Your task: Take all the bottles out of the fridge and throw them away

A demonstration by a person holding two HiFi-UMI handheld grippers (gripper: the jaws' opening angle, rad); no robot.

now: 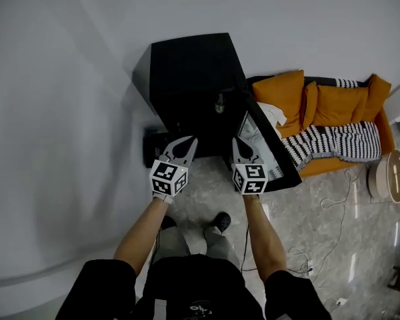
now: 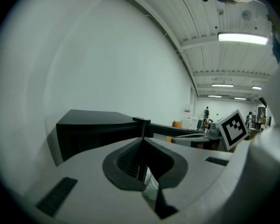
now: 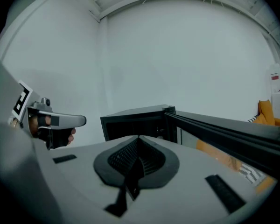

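Note:
A black fridge point(image 1: 193, 79) stands against the white wall, its door point(image 1: 270, 149) swung open to the right. One small bottle-like shape point(image 1: 220, 103) shows at the dark opening near the hinge; the rest of the inside is too dark to read. My left gripper point(image 1: 189, 141) and right gripper point(image 1: 239, 142) are side by side just in front of the opening, both shut and empty. In the left gripper view the jaws point(image 2: 143, 140) meet at the tip, with the fridge point(image 2: 93, 129) beyond. The right gripper point(image 3: 138, 138) points at the fridge point(image 3: 135, 120) beside the door's edge point(image 3: 224, 132).
An orange sofa point(image 1: 333, 102) with a striped blanket point(image 1: 337, 142) stands right of the fridge door. A round white object point(image 1: 390, 175) and loose cables point(image 1: 320, 249) lie on the stone floor at the right. A low black box point(image 1: 153, 149) sits at the fridge's left foot.

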